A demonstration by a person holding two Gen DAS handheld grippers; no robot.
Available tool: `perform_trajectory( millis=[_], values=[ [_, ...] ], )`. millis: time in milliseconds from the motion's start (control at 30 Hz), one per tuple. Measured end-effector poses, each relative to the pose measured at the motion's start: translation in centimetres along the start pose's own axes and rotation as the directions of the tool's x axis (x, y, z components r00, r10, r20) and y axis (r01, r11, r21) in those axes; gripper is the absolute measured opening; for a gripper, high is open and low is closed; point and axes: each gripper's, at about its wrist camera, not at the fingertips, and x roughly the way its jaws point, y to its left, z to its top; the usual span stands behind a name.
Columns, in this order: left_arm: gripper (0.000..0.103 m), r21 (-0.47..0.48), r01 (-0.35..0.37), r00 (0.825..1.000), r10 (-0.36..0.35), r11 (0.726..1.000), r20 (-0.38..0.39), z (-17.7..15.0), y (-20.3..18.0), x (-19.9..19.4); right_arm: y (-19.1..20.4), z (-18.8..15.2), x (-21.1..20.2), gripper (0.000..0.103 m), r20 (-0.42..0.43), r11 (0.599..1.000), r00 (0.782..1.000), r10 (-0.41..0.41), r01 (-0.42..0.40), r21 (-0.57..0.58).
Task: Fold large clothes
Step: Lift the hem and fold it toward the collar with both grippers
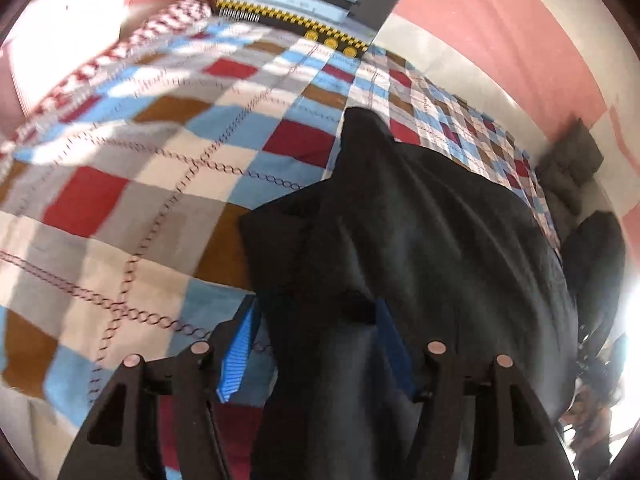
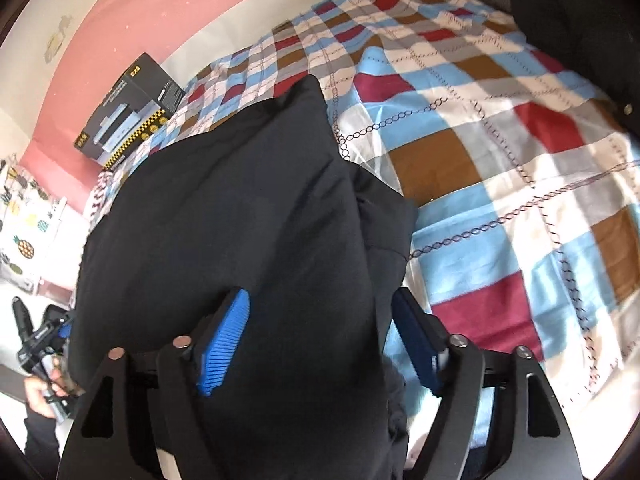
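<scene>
A dark garment lies in a long, doubled-up band on the checked bedspread, running from the bottom centre of both wrist views up toward the upper middle, so at least one lengthwise fold looks done, though wrinkles and a loose flap at its side suggest it is not yet compact. The left gripper and right gripper each have their blue-padded fingers spread wide, with cloth between them but not pinched. Judging by its length, one or more crosswise folds probably remain.
</scene>
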Motion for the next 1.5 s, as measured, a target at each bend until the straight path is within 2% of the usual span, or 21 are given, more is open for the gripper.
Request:
perform_trajectory(
  millis=[167,233,300,400,467,600,667,767,900,1000,1100,1233,1367,1500],
  values=[
    [0.082,-0.063,0.068,0.996,-0.071,0.996,-0.049,1.2,1.2,2.2,-2.0,1.1,1.5,0.079,-0.037,0.995,0.996,0.081,-0.079,0.059],
    [0.085,-0.092,0.099,0.992,-0.106,0.991,-0.070,1.4,1.9,2.9,-2.6,1.5,2.3,0.080,-0.066,0.991,0.990,0.122,-0.118,0.063],
    [0.090,-0.136,0.145,0.983,-0.158,0.980,-0.098,1.3,2.8,3.7,-3.2,1.7,3.1,0.090,-0.088,0.986,0.984,0.155,-0.148,0.081],
    [0.096,-0.204,0.211,0.962,-0.240,0.956,-0.132,1.3,4.2,5.0,-4.7,2.0,4.7,0.095,-0.134,0.961,0.960,0.247,-0.225,0.160],
    [0.097,-0.196,0.229,0.955,-0.259,0.953,-0.143,1.5,4.2,5.3,-5.1,2.1,5.4,0.095,-0.149,0.947,0.945,0.290,-0.262,0.185],
    [0.098,-0.149,0.242,0.948,-0.267,0.959,-0.176,2.1,3.2,5.9,-4.9,2.3,5.8,0.095,-0.175,0.937,0.931,0.320,-0.285,0.200],
    [0.098,-0.126,0.260,0.938,-0.282,0.957,-0.200,1.9,2.6,5.7,-4.3,2.1,5.9,0.091,-0.203,0.924,0.910,0.361,-0.320,0.207],
    [0.098,-0.071,0.284,0.932,-0.293,0.956,-0.214,0.9,1.8,5.2,-3.1,1.6,5.5,0.091,-0.231,0.928,0.901,0.367,-0.340,0.151],
    [0.098,-0.111,0.313,0.916,-0.331,0.943,-0.226,1.8,2.2,6.2,-3.1,2.0,6.0,0.091,-0.216,0.929,0.907,0.363,-0.333,0.162],
    [0.099,-0.115,0.288,0.919,-0.309,0.951,-0.245,3.1,1.7,7.2,-2.8,3.0,6.8,0.091,-0.213,0.934,0.913,0.348,-0.316,0.167],
    [0.100,-0.099,0.278,0.923,-0.294,0.956,-0.248,3.1,1.4,7.3,-2.8,3.1,7.1,0.090,-0.220,0.936,0.913,0.344,-0.313,0.163],
    [0.097,-0.072,0.300,0.923,-0.308,0.951,-0.228,1.6,1.7,5.9,-2.9,2.5,6.5,0.080,-0.218,0.926,0.904,0.367,-0.334,0.174],
    [0.097,-0.082,0.310,0.919,-0.321,0.947,-0.229,1.9,1.9,6.6,-3.2,2.6,7.2,0.079,-0.235,0.918,0.892,0.387,-0.350,0.186],
    [0.097,-0.066,0.286,0.921,-0.293,0.956,-0.256,2.7,1.5,7.4,-2.7,3.3,8.2,0.077,-0.259,0.924,0.890,0.376,-0.340,0.173]
  ],
)
